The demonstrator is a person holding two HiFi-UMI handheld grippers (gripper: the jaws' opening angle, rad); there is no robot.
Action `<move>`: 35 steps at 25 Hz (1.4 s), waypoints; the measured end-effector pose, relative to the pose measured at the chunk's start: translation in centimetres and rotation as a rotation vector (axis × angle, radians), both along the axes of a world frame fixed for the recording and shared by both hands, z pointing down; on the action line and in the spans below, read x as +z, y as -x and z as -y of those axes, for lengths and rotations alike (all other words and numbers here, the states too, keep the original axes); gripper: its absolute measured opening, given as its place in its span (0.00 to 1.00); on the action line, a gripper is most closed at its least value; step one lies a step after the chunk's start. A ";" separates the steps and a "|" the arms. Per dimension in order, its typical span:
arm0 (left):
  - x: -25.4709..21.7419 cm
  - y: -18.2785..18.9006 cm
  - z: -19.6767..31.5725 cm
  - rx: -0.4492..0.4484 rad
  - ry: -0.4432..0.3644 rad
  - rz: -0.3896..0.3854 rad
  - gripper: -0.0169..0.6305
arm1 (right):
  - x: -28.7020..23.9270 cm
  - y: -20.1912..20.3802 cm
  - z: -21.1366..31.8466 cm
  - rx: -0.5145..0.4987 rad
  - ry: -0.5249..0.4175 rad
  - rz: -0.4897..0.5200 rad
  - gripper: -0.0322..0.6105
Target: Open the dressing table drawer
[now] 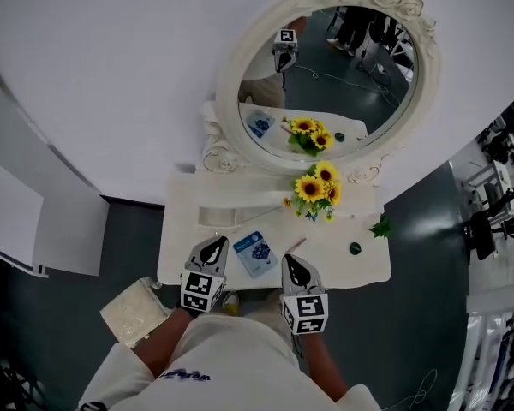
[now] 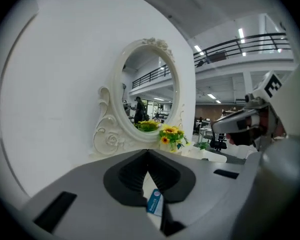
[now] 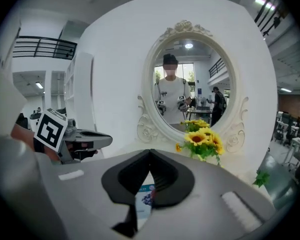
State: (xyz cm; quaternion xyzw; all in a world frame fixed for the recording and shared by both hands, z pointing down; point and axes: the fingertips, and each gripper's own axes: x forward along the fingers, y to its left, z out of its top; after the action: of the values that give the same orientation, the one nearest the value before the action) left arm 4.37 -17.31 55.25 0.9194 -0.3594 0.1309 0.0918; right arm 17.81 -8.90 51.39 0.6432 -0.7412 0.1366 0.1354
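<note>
The white dressing table (image 1: pixel 360 268) stands against the white wall, with an oval ornate mirror (image 1: pixel 325 75) on it. Its drawer shows in no view; the front lies hidden under the tabletop's near edge. My left gripper (image 1: pixel 212 247) hangs over the near left part of the tabletop, jaws shut on nothing (image 2: pixel 148 156). My right gripper (image 1: pixel 293 266) hovers beside it over the near edge, also shut and empty (image 3: pixel 150 156). Between them on the tabletop lies a blue packet (image 1: pixel 255 253). Both grippers point toward the mirror.
A bunch of sunflowers (image 1: pixel 319 191) stands at the foot of the mirror. A small dark green object (image 1: pixel 355 248) and a green sprig (image 1: pixel 381 226) sit at the table's right end. A beige woven cushion (image 1: pixel 135 312) lies on the floor at the lower left.
</note>
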 end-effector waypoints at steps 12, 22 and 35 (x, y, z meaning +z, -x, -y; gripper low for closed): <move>-13.0 -0.4 0.5 0.038 -0.151 -0.078 0.04 | -12.5 1.0 3.4 -0.102 -0.198 -0.037 0.07; -19.5 -1.7 2.4 0.075 -0.229 -0.131 0.04 | -20.1 -3.0 3.2 -0.012 -0.341 -0.043 0.07; -18.4 -1.9 1.0 0.071 -0.198 -0.134 0.04 | -19.4 -1.4 4.9 -0.069 -0.334 -0.041 0.07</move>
State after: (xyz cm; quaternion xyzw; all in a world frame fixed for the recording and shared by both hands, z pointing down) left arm 6.28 -18.31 36.82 0.9428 -0.3307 0.0363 0.0198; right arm 19.23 -13.80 32.03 0.6336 -0.7722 -0.0061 0.0463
